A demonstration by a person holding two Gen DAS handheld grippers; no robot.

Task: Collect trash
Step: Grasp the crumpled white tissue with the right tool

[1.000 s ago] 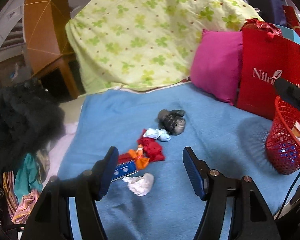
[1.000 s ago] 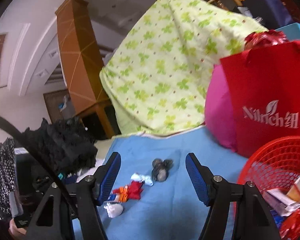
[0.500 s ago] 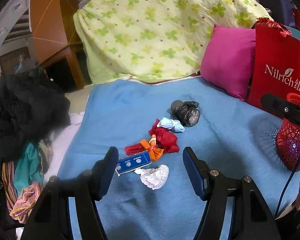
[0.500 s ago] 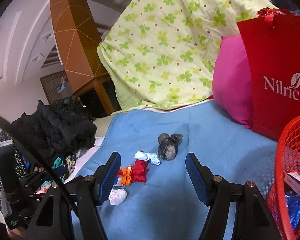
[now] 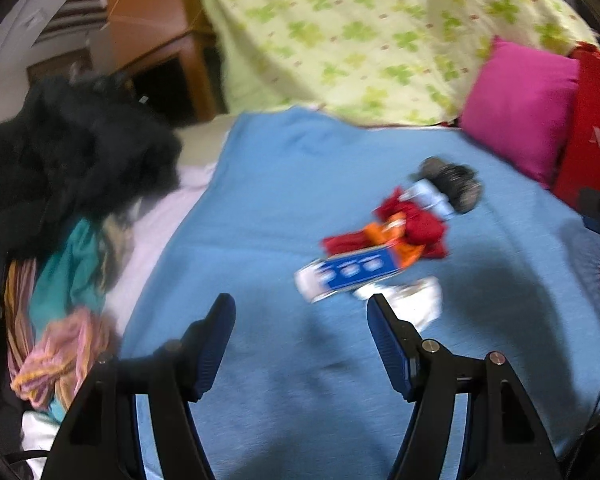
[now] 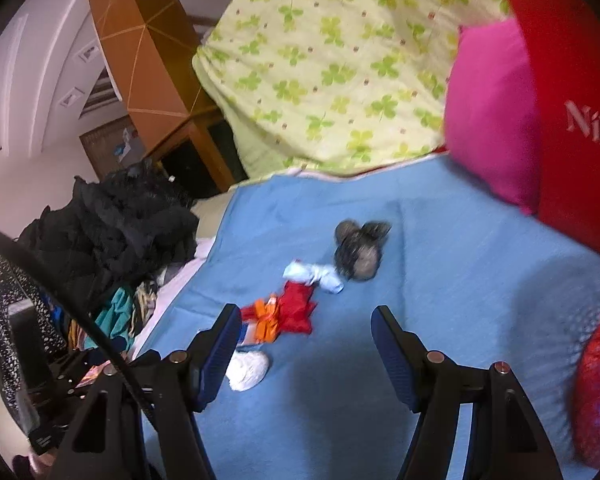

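Trash lies in a loose pile on the blue blanket [image 5: 268, 208]: a blue and white box [image 5: 350, 274], a crumpled white tissue [image 5: 416, 302], red and orange wrappers [image 5: 410, 230], a pale blue wad [image 5: 430, 196] and a dark grey bag [image 5: 458, 188]. My left gripper [image 5: 300, 320] is open and empty, just short of the box and tissue. My right gripper [image 6: 306, 334] is open and empty above the blanket, with the red wrappers [image 6: 296, 310], the tissue [image 6: 248, 370] and the grey bag [image 6: 358, 254] ahead and to its left. The red mesh basket [image 6: 598, 392] is at the right edge.
A red paper bag [image 6: 572, 112] and a pink pillow [image 6: 488, 120] stand at the back right. A green clover quilt [image 6: 332, 64] is heaped behind. Black and coloured clothes [image 5: 68, 184] pile up off the blanket's left edge.
Both grippers have swung left and moved closer to the trash pile. The red basket has slid almost out of both views. Both grippers stay open.
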